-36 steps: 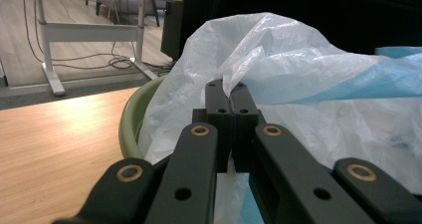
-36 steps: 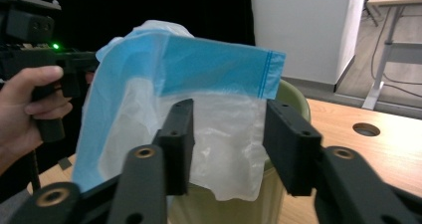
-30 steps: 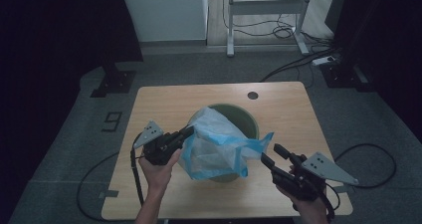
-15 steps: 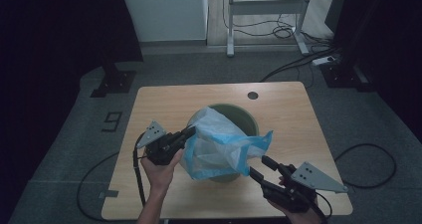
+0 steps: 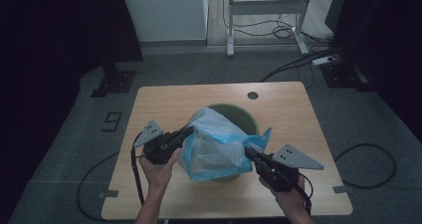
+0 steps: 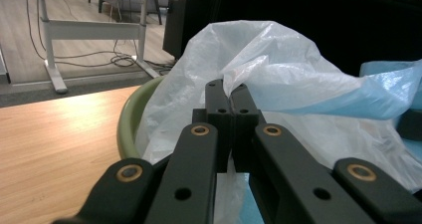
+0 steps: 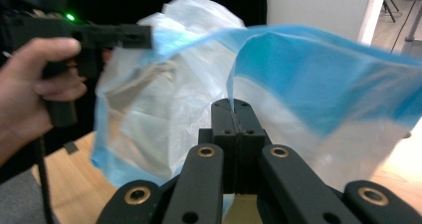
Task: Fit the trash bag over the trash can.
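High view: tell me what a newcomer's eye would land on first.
The pale blue plastic bag billowing over the green bin at the middle of the wooden table stands out first. Next come the two black tools pinching it from either side: the left tool shut on its left edge, the right tool shut on its right edge.

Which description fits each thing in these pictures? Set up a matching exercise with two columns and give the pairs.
Things:
1. thin blue and white plastic bag
2. round green bin
3. light wooden table
4. left tongs

Descriptions:
A. shut on a fold of film
B. stands under the bag, partly covered
C. stretched between both tongs
D. carries the bin

Pairs: 1-C, 2-B, 3-D, 4-A
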Motion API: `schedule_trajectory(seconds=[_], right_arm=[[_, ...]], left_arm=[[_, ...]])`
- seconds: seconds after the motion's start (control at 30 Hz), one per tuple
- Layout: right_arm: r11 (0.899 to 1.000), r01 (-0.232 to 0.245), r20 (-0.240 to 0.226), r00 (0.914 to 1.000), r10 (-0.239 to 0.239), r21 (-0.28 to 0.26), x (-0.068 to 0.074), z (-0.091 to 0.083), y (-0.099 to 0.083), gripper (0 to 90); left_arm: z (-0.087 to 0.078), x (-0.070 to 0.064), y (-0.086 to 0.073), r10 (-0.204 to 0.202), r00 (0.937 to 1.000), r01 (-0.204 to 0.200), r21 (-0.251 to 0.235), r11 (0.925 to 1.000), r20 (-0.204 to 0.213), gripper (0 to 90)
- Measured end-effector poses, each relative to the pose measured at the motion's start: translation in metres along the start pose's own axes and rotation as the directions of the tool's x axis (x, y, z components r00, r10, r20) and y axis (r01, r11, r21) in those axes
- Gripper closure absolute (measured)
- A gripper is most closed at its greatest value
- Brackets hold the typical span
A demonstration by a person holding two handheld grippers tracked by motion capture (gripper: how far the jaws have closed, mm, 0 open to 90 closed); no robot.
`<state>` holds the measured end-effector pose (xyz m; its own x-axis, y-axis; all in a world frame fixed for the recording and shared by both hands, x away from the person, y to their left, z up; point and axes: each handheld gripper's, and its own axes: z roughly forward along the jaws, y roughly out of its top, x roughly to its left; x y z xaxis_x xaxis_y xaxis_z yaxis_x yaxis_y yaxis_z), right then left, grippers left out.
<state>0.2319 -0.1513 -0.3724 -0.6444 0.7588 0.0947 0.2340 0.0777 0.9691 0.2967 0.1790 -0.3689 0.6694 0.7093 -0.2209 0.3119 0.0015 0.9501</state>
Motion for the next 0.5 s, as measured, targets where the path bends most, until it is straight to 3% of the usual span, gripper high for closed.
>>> schedule_trajectory(seconds=[0.27, 0.5], right_arm=[[1.000, -0.026, 0.013, 0.9996, 0.026, 0.018, -0.042, -0.006, -0.005, 89.2], [0.996, -0.068, 0.043, 0.9969, 0.065, 0.056, -0.073, -0.006, -0.019, 89.1]], left_arm=[[-0.002, 0.023, 0.003, -0.077, 0.9970, 0.077, -0.036, 0.9964, -0.009, 89.4], [-0.008, 0.041, -0.007, -0.146, 0.9891, 0.144, -0.053, 0.9881, -0.021, 89.4]])
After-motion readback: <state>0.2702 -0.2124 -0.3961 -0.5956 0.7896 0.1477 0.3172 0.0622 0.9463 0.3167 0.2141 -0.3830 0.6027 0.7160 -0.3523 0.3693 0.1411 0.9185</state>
